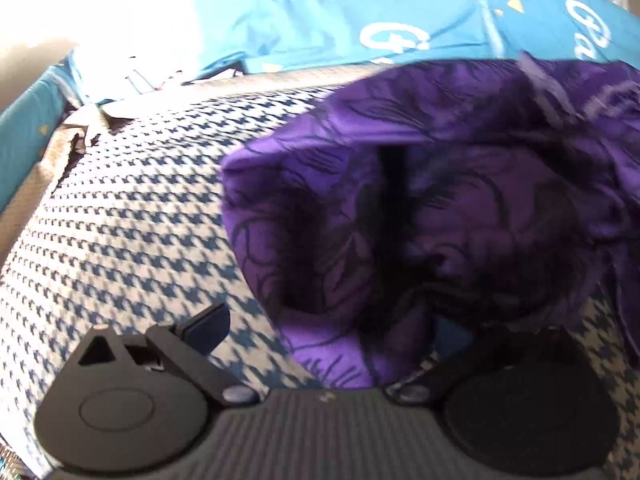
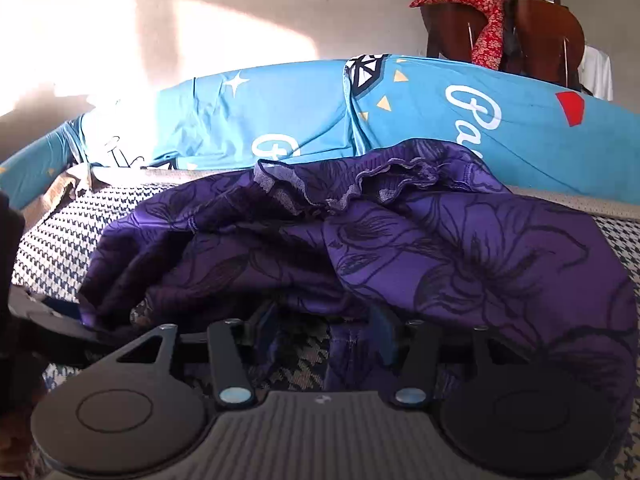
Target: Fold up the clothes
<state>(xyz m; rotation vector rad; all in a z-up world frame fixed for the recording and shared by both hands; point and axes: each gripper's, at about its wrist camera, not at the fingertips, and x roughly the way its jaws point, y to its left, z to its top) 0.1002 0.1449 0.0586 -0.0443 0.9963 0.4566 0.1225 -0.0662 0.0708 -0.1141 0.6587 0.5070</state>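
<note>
Here the purple floral garment (image 2: 400, 248) lies bunched on the houndstooth bed cover (image 1: 132, 208). Right gripper (image 2: 324, 320) part-open, cloth draped loosely between. Left gripper (image 1: 320, 320) open wide, its right finger buried under fabric.

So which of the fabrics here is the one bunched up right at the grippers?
The purple floral garment, crumpled with a ruffled edge. The houndstooth cover lies flat beneath it, the blue printed sheet sits behind, and the red floral cloth hangs over a chair.
</note>
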